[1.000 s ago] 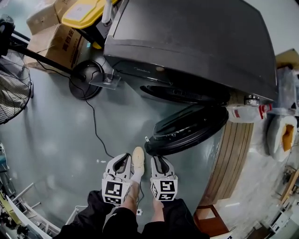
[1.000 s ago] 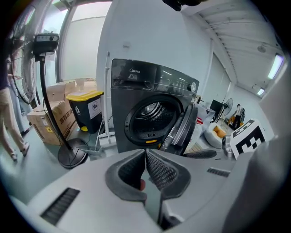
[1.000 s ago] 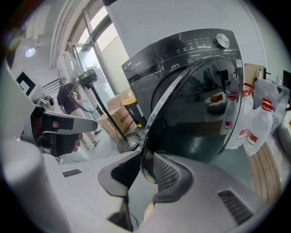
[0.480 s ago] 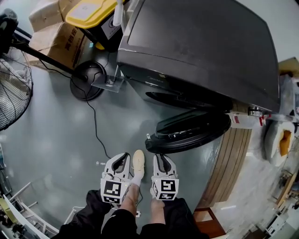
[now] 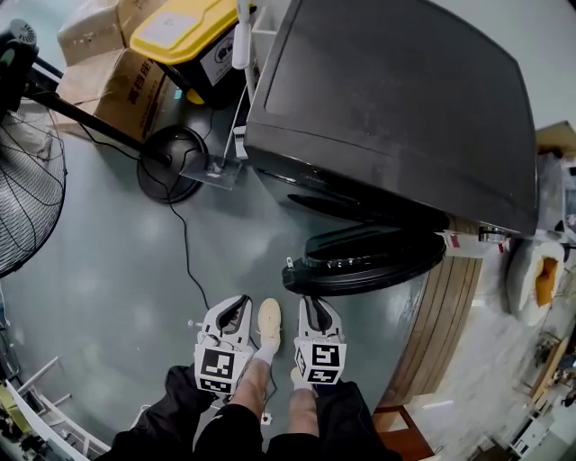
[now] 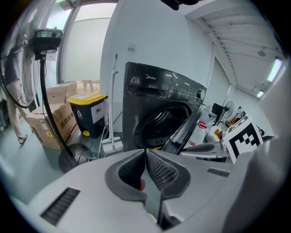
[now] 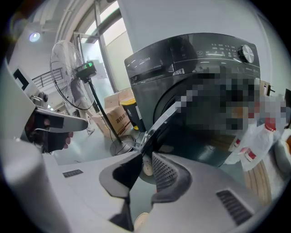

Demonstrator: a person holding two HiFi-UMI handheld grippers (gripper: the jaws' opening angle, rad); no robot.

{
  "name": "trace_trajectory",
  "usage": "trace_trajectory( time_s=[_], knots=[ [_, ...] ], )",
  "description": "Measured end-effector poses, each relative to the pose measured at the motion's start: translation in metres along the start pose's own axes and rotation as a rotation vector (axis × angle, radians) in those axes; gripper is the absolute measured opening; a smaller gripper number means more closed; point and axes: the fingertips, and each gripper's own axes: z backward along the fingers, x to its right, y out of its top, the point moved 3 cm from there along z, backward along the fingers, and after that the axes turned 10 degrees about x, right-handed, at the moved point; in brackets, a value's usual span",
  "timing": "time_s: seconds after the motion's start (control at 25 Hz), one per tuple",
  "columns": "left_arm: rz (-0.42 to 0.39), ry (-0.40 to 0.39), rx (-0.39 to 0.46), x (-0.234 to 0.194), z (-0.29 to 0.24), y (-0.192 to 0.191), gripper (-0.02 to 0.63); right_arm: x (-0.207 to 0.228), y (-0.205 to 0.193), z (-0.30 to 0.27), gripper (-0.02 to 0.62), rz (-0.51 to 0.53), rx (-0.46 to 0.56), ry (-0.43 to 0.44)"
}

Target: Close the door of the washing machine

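**A:** What are the fingers doing?

**B:** The left gripper (image 6: 145, 152) has its jaws tip to tip with nothing in them. The right gripper's (image 7: 146, 157) jaws are closing. A narrow slit is left between them, and only floor shows through it. Both grippers hang side by side low in the head view, left (image 5: 236, 306) and right (image 5: 310, 304), with a shoe (image 5: 268, 320) between them.

**A:** And the door?

**B:** The door (image 5: 364, 261) is just ahead of the right gripper. It stands swung out from the washer (image 5: 396, 99), hinged on the right, and its free edge points at the person. The left gripper view shows it edge-on (image 6: 184, 129) beside the open drum.

**A:** How will it handle?

**B:** I'd expect a stiff door of glossy glass and plastic, fairly heavy but easy on its hinge. A pinch would slip on that surface, so I wouldn't grip it. I'd lay closed jaws flat on the outer face near the free edge and push. The latch will probably want a firm last press.

**A:** Is anything in the way?

**B:** Nothing shows between the door and the opening. The cable (image 5: 184, 243) and fan base (image 5: 171, 162) lie on the floor to the left, apart from the door's swing. The bin (image 5: 175, 22) and boxes (image 5: 126, 81) are farther off. The boards (image 5: 450, 306) lie to the right, under the hinge side.
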Motion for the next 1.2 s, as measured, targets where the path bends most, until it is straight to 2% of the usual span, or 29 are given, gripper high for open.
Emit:
trace_trajectory(
  time_s=[0.12, 0.44, 1.2],
  knots=[
    [-0.003, -0.002, 0.002, -0.008, -0.006, 0.004, 0.029, 0.001, 0.007, -0.012, 0.063, 0.009, 0.008, -0.017],
    [-0.006, 0.013, 0.017, -0.028, -0.017, 0.01, 0.029, 0.0, 0.026, -0.041, 0.056, 0.028, 0.042, -0.025],
    [-0.038, 0.003, 0.096, -0.045, -0.057, 0.041, 0.029, 0.008, 0.057, -0.09, 0.021, 0.058, 0.114, -0.059]
  ],
)
